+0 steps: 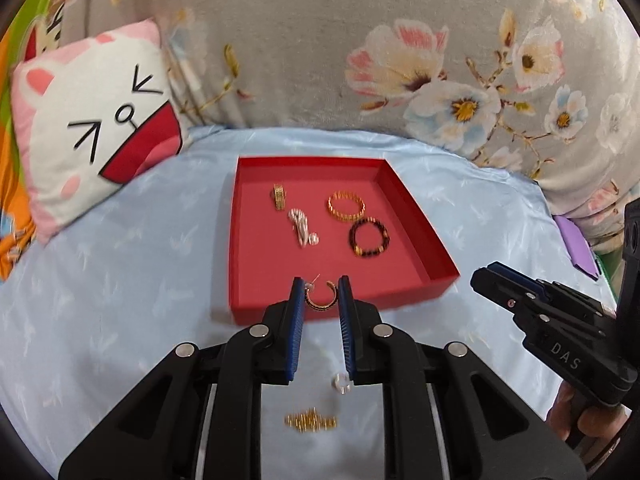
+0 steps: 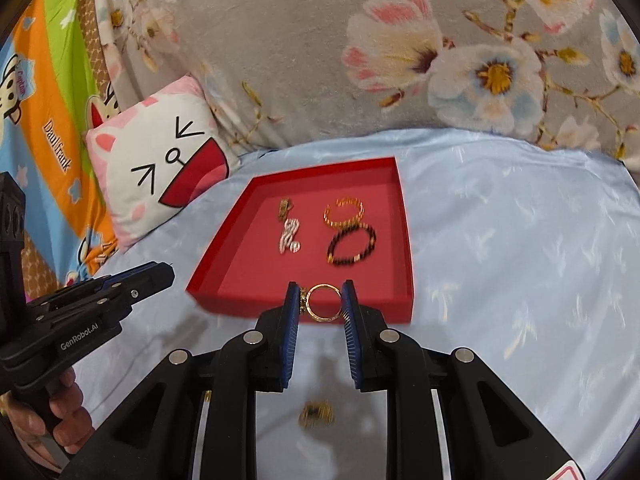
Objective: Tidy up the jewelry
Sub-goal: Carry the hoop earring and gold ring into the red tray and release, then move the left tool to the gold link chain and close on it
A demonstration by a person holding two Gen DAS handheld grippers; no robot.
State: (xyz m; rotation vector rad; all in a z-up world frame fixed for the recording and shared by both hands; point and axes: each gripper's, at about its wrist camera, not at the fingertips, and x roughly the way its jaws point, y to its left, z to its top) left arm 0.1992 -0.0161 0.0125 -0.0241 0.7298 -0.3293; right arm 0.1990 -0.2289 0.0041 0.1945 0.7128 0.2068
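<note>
A red tray (image 1: 412, 216) lies on the light blue bedsheet. It holds a gold bracelet (image 1: 347, 219), a dark beaded bracelet (image 1: 368, 255), a small gold piece (image 1: 279, 196) and a silvery pearl piece (image 1: 300, 228). Over the tray's near edge, my left gripper (image 1: 322, 294) is shut on a dark-and-gold hoop earring (image 1: 320, 306). In the right wrist view, my right gripper (image 2: 321, 300) is shut on a gold ring (image 2: 326, 319) above the near rim of the tray (image 2: 405, 240). Both are lifted off the sheet.
A gold piece (image 1: 311, 422) and a small clear piece (image 1: 341, 384) lie on the sheet below the left gripper. A cat-face cushion (image 1: 92, 136) sits at the left, with a floral blanket (image 1: 400, 40) behind the tray. The right gripper (image 1: 486, 276) shows at the right.
</note>
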